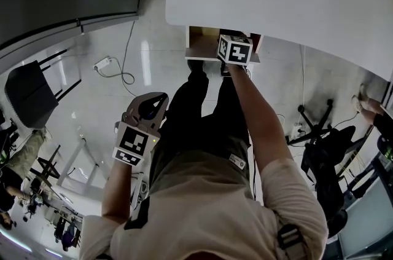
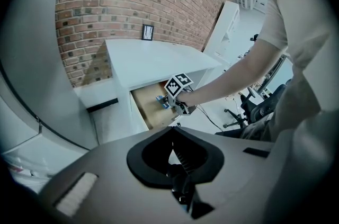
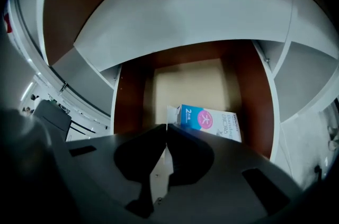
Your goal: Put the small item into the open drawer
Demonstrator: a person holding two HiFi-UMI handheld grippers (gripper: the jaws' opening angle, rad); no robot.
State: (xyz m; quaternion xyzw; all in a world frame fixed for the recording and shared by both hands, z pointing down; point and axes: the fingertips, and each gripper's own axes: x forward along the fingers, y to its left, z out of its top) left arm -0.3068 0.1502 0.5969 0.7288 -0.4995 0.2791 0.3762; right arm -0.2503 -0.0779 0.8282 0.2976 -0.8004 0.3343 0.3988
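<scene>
The right gripper's (image 3: pixel 166 125) jaws are closed tip to tip with no gap to speak of. Their tips sit right against the white end flap of a small box (image 3: pixel 209 121), and whether they pinch that flap or only touch it cannot be told. The box is inside the open drawer (image 3: pixel 130 112), low over its tan floor, and stretches from the jaw tips toward 3 o'clock, near the drawer's right wall. Its face is blue at the left with a large white "2". Next to that is a pink disc with a white character in it, then a white stretch with grey print too small to read. The drawer hangs under the white surface (image 3: pixel 185 11), which fills the view from 10 to 2 o'clock. The left gripper's (image 2: pixel 172 129) jaws are also closed together, with nothing between them. It is held in the air well away from the drawer, and its camera looks across at the other gripper's marker cube (image 2: pixel 179 85) at 12 o'clock, with a bit of the blue box just left of that cube. In the head view the drawer is at 12 o'clock below the surface edge, with the right arm reaching into it. The left gripper (image 1: pixel 147 110) is at 9 o'clock, above the pale floor (image 1: pixel 92 105).
</scene>
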